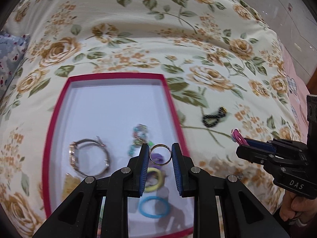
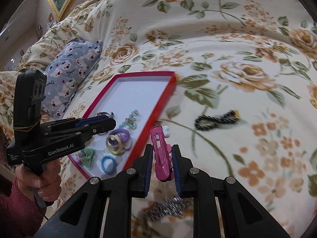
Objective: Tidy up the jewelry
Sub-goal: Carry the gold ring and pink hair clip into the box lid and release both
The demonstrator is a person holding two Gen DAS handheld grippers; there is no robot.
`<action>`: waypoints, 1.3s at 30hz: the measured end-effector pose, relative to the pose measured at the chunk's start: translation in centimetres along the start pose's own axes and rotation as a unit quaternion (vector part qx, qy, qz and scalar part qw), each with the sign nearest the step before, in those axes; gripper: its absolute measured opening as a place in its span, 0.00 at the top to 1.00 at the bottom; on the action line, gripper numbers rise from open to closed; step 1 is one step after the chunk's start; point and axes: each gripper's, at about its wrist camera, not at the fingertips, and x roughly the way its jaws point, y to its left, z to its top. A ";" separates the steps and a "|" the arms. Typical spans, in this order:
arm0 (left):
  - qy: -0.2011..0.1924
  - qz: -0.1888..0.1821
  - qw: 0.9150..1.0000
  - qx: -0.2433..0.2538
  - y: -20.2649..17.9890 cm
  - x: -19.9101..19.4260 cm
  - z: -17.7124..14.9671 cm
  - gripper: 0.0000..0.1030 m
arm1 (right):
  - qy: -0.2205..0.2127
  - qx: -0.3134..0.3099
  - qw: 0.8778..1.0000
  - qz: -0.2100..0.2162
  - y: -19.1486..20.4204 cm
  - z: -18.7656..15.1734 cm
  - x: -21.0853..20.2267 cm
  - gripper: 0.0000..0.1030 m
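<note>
My left gripper [image 1: 160, 154] is shut on a silver ring [image 1: 160, 155], held above the near right part of a red-rimmed tray [image 1: 116, 75] with a white floor. In the tray lie a watch [image 1: 89, 158], a beaded bracelet [image 1: 138, 136], and yellow [image 1: 156, 180] and blue [image 1: 153, 206] hair ties. My right gripper [image 2: 162, 158] is shut on a pink hair clip [image 2: 161, 154], which stands upright over the quilt just right of the tray [image 2: 170, 81]. The left gripper [image 2: 99, 124] also shows in the right wrist view, over the tray.
A black bead bracelet [image 1: 215, 117] [image 2: 216, 121] lies on the floral quilt [image 1: 138, 39] right of the tray. A silvery chain [image 2: 168, 208] lies below my right gripper. A blue patterned pillow [image 2: 73, 69] sits left of the tray. A hand in a red sleeve [image 2: 39, 184] holds the left gripper.
</note>
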 end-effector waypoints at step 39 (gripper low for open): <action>0.043 0.089 0.994 -0.045 8.2 9.6 6.1 0.78 | 0.053 -0.051 0.997 0.004 4.3 7.1 13.2 0.82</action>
